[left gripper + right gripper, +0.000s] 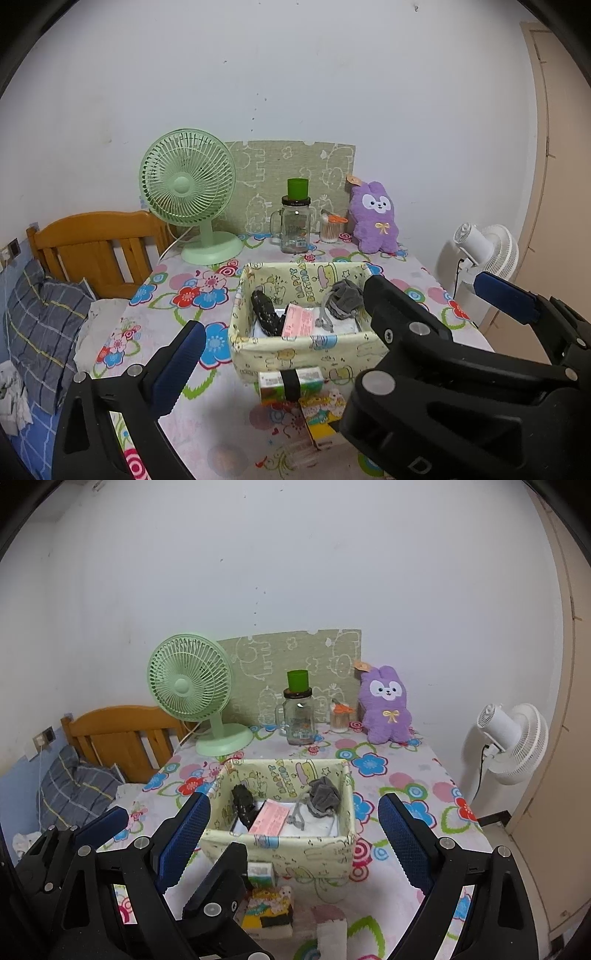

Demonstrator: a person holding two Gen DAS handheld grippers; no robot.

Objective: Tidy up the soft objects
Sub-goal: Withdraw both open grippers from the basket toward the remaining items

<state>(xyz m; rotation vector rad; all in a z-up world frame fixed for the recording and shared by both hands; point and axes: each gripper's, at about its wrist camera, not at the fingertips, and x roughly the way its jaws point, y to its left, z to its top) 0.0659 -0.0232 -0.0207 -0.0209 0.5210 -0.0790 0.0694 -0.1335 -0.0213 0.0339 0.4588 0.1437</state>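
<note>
Left gripper point(284, 317): jaws released, standing wide, nothing between the pads. In the left wrist view only its left blue pad point(181, 363) is clear; the black body and blue-tipped arm at lower right belong to the right gripper.

Right gripper point(293, 830): jaws released, spread wide, nothing clamped. Its two blue pads point(184, 840) flank the near wall of the fabric basket point(280, 853) without touching it.

Layout, left to right relative to the jaws:

- Far left, beyond the surface point(192, 295): a bed with a plaid pillow point(40, 332) and a wooden headboard point(96, 247).
- Ahead and left of the jaws, at the back of the surface: a green desk fan point(188, 184), upright.
- Directly ahead, between the jaw lines: the fabric basket, printed with cartoon figures. Inside it, from left to right, lie a black soft item point(266, 314), a pink packet point(301, 321) and a grey soft item point(343, 295) with a cord, all on something white at the bottom.
- Just below the basket's near wall, closest to the jaws: a small green carton point(291, 384) and a colourful printed item point(321, 406) touching it.
- Behind the basket: a glass mug jar point(295, 229) with a green cup point(297, 188) on top, then a cotton swab container point(330, 230).
- Ahead and right, against the wall: a purple plush rabbit point(375, 218), upright.
- Far right, off the surface: a white standing fan point(513, 742).
</note>
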